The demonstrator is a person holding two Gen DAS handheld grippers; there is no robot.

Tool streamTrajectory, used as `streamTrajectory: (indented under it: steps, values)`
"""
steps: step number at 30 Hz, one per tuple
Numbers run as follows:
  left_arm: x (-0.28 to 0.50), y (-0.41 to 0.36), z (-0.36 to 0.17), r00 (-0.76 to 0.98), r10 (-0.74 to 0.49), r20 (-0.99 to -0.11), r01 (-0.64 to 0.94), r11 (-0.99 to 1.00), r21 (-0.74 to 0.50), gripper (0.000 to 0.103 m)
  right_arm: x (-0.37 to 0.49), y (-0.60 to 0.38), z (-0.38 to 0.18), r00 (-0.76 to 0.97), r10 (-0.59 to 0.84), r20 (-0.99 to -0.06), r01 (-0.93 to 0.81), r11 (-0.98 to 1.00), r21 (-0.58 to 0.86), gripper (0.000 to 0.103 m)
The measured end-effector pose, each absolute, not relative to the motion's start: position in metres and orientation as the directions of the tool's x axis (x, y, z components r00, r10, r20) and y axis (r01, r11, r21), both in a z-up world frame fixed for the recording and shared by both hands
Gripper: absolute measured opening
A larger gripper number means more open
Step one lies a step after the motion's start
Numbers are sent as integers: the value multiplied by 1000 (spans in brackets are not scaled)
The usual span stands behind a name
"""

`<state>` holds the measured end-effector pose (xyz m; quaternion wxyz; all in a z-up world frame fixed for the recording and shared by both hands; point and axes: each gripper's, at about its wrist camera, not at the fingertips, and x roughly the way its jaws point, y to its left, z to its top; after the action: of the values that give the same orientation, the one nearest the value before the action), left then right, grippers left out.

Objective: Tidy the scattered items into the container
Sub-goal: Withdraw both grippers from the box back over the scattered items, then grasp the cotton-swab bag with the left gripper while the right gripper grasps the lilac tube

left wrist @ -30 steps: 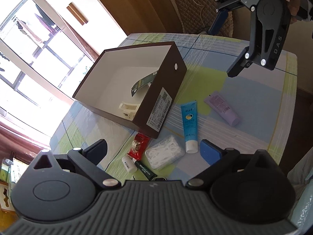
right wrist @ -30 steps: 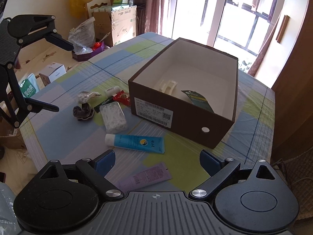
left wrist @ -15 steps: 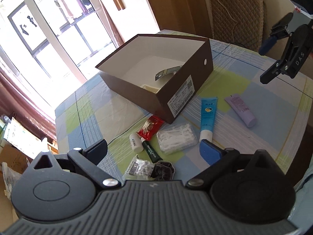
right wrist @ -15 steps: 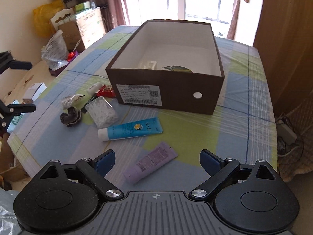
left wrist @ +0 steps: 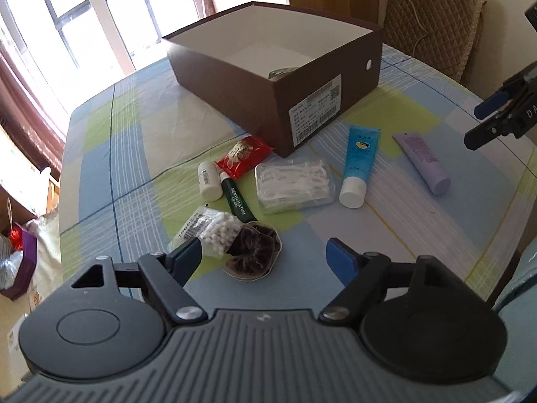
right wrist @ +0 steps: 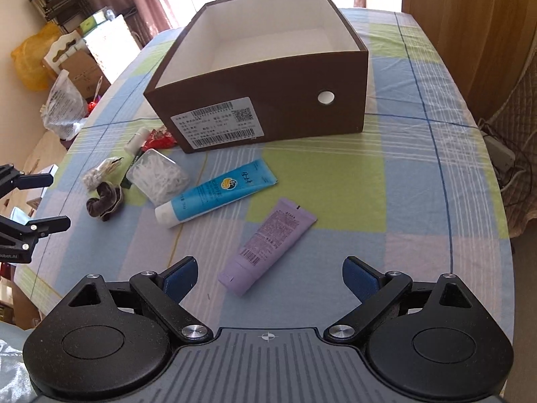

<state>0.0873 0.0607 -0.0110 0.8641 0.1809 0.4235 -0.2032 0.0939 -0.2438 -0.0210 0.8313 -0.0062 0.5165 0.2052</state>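
A brown cardboard box (left wrist: 322,100) (right wrist: 268,114) with a white inside stands open on the checked tablecloth. In front of it lie a blue tube (left wrist: 357,164) (right wrist: 214,193), a purple tube (left wrist: 423,161) (right wrist: 268,245), a clear case of floss picks (left wrist: 293,183) (right wrist: 157,174), a red packet (left wrist: 243,158), a small white bottle (left wrist: 208,179), a green stick (left wrist: 236,201), a bag of cotton swabs (left wrist: 211,228) and a dark scrunchie (left wrist: 253,252) (right wrist: 104,199). My left gripper (left wrist: 265,255) is open just above the scrunchie. My right gripper (right wrist: 268,275) is open over the purple tube's cap end.
A padded chair (left wrist: 433,16) stands behind the table's far corner. Bags and cartons (right wrist: 67,77) sit on the floor beside the table. The table edge (right wrist: 486,201) runs close on the right. Windows (left wrist: 100,16) lie beyond the box.
Both grippers have dropped lower and closer to the table. The left now hangs over the scrunchie, the right over the purple tube. No item has moved.
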Motion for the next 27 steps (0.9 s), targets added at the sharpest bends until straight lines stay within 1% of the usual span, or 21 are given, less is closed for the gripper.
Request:
streamTrajectory:
  steps: [4,7,12,17,18,20,21,22,23,24,25,26,27]
  values:
    - [110,77,-11,539,-192,-820,414,908,60,79,102,-242,-25,389,315,-866,-318,928,195,98]
    - [135,87,-15,515,-175,-839,316,949,-4,79,107,-239,-28,394,301,-868,-295,936,191,98]
    - [172,99,-33,463,-177,-869,188,977,-99,79,113,-235,-33,399,282,-872,-255,948,190,98]
    - [196,116,-59,382,-204,-901,87,979,-185,73,116,-232,-40,395,268,-879,-207,958,198,98]
    - [198,119,-63,373,-210,-904,76,978,-196,71,117,-231,-42,393,265,-880,-198,960,200,98]
    - [204,124,-70,354,-224,-908,54,974,-220,60,118,-229,-45,390,260,-883,-179,963,204,98]
    - [206,126,-72,350,-230,-908,49,973,-227,59,118,-228,-47,388,258,-885,-170,964,206,98]
    - [207,128,-72,352,-233,-907,52,972,-229,56,118,-226,-49,386,259,-885,-162,964,212,98]
    - [207,129,-72,354,-236,-905,55,971,-231,46,118,-225,-51,384,264,-885,-154,963,220,98]
    - [208,131,-72,356,-239,-903,59,971,-234,40,119,-223,-53,381,268,-885,-145,962,229,98]
    - [208,133,-72,357,-244,-902,62,969,-237,29,119,-222,-55,379,271,-885,-138,962,235,98]
    - [208,135,-72,359,-248,-900,66,968,-241,25,119,-220,-57,378,266,-887,-134,963,232,98]
    - [208,137,-71,364,-249,-897,70,968,-241,24,120,-219,-59,378,262,-888,-130,965,229,98]
